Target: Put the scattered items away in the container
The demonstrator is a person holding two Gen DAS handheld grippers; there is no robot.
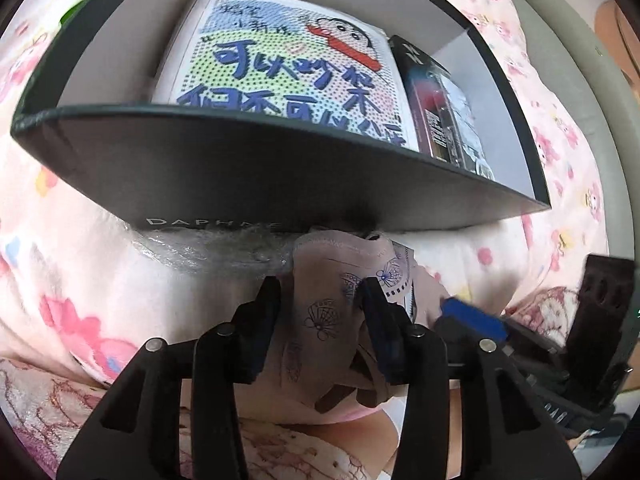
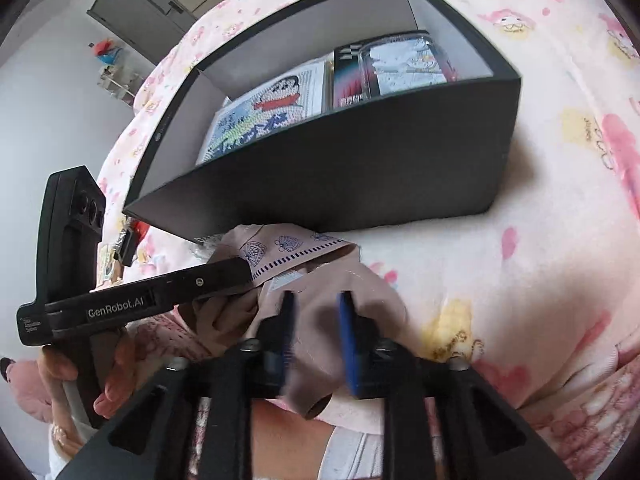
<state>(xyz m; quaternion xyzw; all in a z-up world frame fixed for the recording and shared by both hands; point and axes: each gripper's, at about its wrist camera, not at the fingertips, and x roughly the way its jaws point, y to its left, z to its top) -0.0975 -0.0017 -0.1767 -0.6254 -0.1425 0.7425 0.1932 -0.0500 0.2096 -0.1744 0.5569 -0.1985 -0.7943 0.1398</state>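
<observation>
A pinkish-beige cloth (image 1: 332,312) printed with small blue fans lies crumpled on the bed, right against the near wall of a black box (image 1: 280,184). My left gripper (image 1: 322,308) stands open with the cloth bunched between its fingers. In the right wrist view the same cloth (image 2: 316,332) runs between the blue pads of my right gripper (image 2: 316,312), also open. The left gripper (image 2: 236,276) comes in from the left over the cloth's printed edge. The box (image 2: 360,160) holds a cartoon bead picture (image 2: 256,116) and packaged items (image 2: 400,64).
A pink cartoon-print blanket (image 2: 540,240) covers the bed all around. Clear crinkled plastic (image 1: 208,248) lies at the box's foot, left of the cloth. A person's hand (image 2: 116,384) holds the left gripper's handle. A grey cabinet (image 2: 136,12) stands far behind.
</observation>
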